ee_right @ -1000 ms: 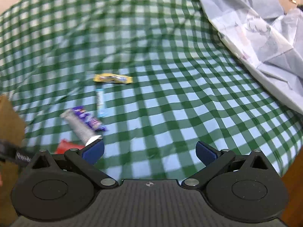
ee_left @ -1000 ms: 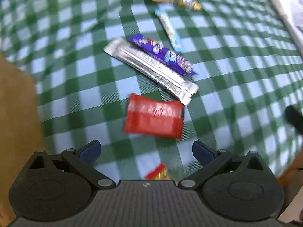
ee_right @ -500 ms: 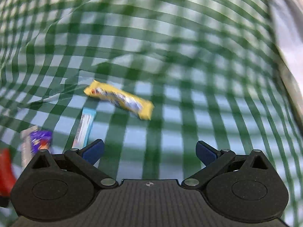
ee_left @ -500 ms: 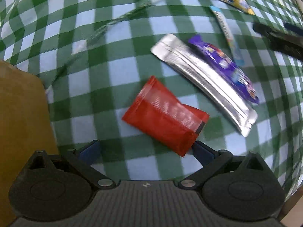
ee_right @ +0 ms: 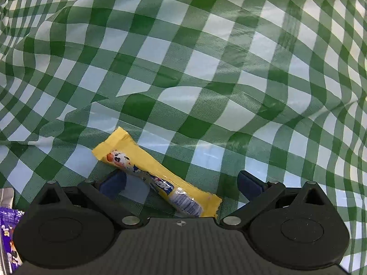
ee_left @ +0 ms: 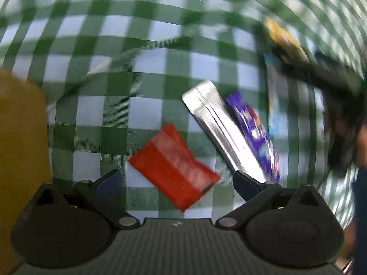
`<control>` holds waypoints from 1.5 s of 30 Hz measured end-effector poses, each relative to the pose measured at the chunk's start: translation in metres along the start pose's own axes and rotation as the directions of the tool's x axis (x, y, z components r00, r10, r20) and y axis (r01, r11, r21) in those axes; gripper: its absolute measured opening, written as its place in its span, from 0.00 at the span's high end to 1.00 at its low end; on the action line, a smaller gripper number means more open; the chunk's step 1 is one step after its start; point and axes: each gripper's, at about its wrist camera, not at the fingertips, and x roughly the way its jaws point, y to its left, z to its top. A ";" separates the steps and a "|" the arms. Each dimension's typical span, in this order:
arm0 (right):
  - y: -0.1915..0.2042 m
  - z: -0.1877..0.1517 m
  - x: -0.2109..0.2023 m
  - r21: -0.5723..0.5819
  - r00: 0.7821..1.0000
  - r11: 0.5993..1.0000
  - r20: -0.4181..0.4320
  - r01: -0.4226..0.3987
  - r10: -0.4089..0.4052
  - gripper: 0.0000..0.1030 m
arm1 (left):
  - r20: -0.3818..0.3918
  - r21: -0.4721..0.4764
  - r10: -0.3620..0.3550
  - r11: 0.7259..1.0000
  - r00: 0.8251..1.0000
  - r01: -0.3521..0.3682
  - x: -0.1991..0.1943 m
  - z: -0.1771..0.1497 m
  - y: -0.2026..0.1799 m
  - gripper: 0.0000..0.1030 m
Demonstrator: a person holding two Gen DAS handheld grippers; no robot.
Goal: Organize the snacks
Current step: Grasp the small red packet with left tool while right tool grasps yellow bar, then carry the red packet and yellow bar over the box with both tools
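In the left wrist view, a red snack packet [ee_left: 174,167] lies on the green checked cloth between the open fingers of my left gripper [ee_left: 175,182]. A silver packet [ee_left: 220,128], a purple bar [ee_left: 254,133], a light blue stick [ee_left: 273,100] and a yellow bar [ee_left: 284,39] lie to its right. In the right wrist view, the yellow bar [ee_right: 156,174] lies slantwise between the open fingers of my right gripper [ee_right: 181,185], close above the cloth. The purple bar [ee_right: 8,233] and silver packet [ee_right: 6,197] show at the left edge.
A brown cardboard surface [ee_left: 20,142] stands at the left of the left wrist view. The right gripper's dark body and a hand [ee_left: 339,105] blur across the right side there. The checked cloth [ee_right: 206,68] is wrinkled.
My right gripper has dropped and moved in over the yellow bar, which now sits between its fingers. My left gripper has shifted slightly, keeping the red packet between its open fingers.
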 end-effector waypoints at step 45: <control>0.279 -0.099 -0.452 0.322 0.950 0.894 0.112 -0.312 0.291 0.77 | 0.480 0.078 0.117 0.981 0.869 -0.175 -0.275 -0.333 0.145 0.57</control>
